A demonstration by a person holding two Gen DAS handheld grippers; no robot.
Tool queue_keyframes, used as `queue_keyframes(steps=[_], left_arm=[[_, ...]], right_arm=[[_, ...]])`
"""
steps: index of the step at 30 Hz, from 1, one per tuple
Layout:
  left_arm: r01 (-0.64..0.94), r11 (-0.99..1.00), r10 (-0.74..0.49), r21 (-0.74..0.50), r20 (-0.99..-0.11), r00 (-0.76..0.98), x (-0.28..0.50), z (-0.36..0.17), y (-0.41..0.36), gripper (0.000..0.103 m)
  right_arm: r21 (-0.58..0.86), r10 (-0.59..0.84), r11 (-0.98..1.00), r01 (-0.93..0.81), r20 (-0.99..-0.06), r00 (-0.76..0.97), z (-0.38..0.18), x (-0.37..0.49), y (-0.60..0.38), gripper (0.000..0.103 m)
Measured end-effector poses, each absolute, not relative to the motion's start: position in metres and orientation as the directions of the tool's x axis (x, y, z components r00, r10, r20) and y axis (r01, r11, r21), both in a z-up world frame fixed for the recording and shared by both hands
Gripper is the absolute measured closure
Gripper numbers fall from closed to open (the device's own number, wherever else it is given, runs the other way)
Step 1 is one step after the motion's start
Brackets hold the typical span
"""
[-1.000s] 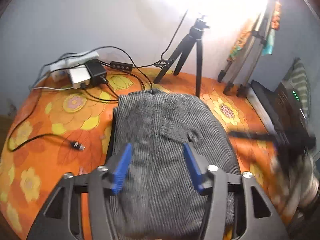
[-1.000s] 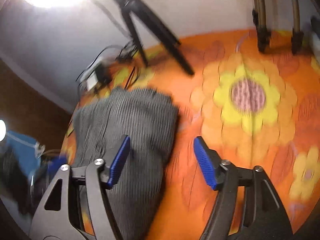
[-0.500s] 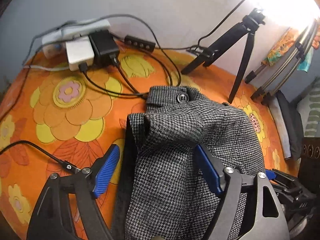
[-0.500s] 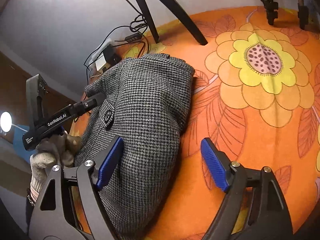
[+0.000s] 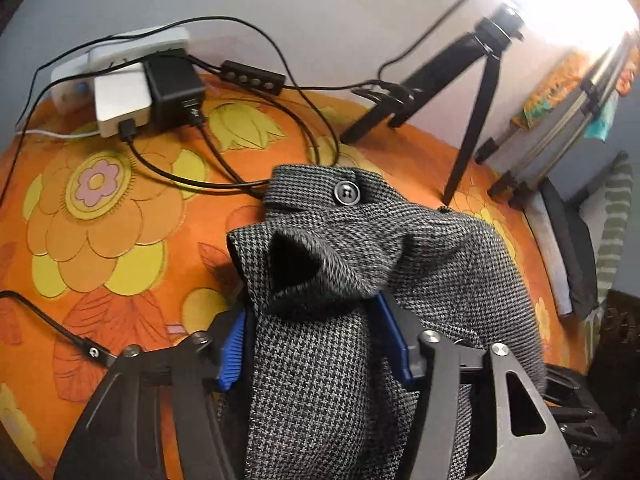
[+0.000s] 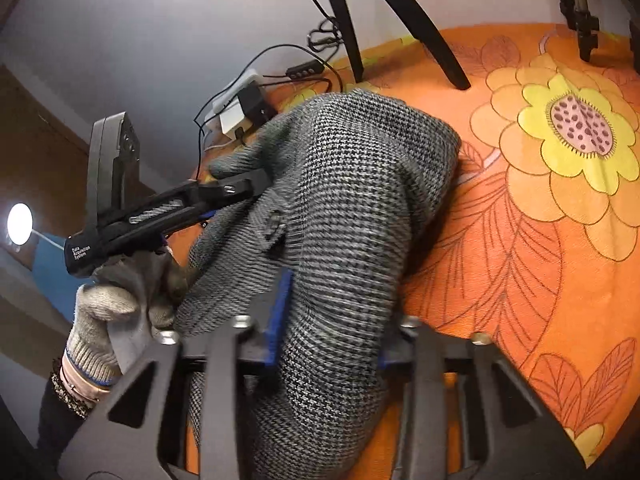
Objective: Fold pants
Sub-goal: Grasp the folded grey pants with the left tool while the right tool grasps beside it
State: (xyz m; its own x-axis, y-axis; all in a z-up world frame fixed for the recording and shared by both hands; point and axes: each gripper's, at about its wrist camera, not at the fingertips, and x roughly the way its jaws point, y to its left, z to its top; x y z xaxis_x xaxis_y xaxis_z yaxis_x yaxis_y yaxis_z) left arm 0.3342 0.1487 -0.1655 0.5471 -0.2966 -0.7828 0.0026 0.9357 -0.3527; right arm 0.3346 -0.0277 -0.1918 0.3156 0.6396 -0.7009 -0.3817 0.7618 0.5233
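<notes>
Grey houndstooth pants (image 5: 360,264) lie bunched on an orange floral cloth (image 5: 100,220), the buttoned waistband (image 5: 347,192) at the far end. My left gripper (image 5: 316,340) has its blue pads (image 5: 232,344) closed on a thick fold of the pants near me. In the right wrist view the pants (image 6: 352,184) bulge up between my right gripper's (image 6: 332,320) blue pads (image 6: 280,312), which are shut on them. The left gripper (image 6: 224,194) also shows there from the side, held by a gloved hand (image 6: 116,312), its tip in the fabric.
A power strip with adapters (image 5: 132,84) and black cables (image 5: 224,152) lie at the far left. A black tripod (image 5: 472,92) stands behind the pants, its legs also in the right wrist view (image 6: 400,20). Metal stand legs (image 5: 560,128) and dark bags (image 5: 572,248) are at the right.
Both grippers moved down and forward onto the pants and closed, from open above the cloth to gripping folds. The fabric has bunched up between the pads.
</notes>
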Motion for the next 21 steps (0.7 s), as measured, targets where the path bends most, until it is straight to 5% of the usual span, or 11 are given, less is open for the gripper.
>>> queue_keyframes(steps=[5, 8, 12, 14, 16, 17, 21], left_arm=[[0.065, 0.938, -0.317, -0.34, -0.77, 0.553, 0.328, -0.152, 0.127, 0.05], [0.071, 0.952, -0.289, -0.298, -0.799, 0.527, 0.33, -0.154, 0.11, 0.035], [0.07, 0.956, -0.279, -0.284, -0.808, 0.519, 0.335, -0.157, 0.105, 0.028], [0.068, 0.949, -0.299, -0.308, -0.811, 0.503, 0.338, -0.163, 0.109, 0.028], [0.07, 0.941, -0.319, -0.331, -0.801, 0.506, 0.339, -0.166, 0.112, 0.029], [0.074, 0.942, -0.317, -0.327, -0.799, 0.51, 0.339, -0.166, 0.11, 0.029], [0.081, 0.942, -0.317, -0.325, -0.785, 0.532, 0.336, -0.164, 0.106, 0.047]], right_arm=[[0.448, 0.579, 0.807, -0.383, -0.725, 0.372, -0.168, 0.314, -0.037, 0.087], [0.41, 0.547, 0.826, -0.386, -0.748, 0.376, -0.165, 0.306, -0.05, 0.087], [0.464, 0.568, 0.817, -0.342, -0.749, 0.342, -0.177, 0.311, -0.064, 0.087], [0.478, 0.579, 0.81, -0.34, -0.744, 0.334, -0.178, 0.313, -0.067, 0.081], [0.494, 0.579, 0.812, -0.312, -0.749, 0.322, -0.18, 0.32, -0.073, 0.047], [0.502, 0.58, 0.812, -0.298, -0.748, 0.321, -0.182, 0.322, -0.077, 0.04], [0.596, 0.646, 0.763, -0.252, -0.691, 0.324, -0.194, 0.341, -0.089, 0.039]])
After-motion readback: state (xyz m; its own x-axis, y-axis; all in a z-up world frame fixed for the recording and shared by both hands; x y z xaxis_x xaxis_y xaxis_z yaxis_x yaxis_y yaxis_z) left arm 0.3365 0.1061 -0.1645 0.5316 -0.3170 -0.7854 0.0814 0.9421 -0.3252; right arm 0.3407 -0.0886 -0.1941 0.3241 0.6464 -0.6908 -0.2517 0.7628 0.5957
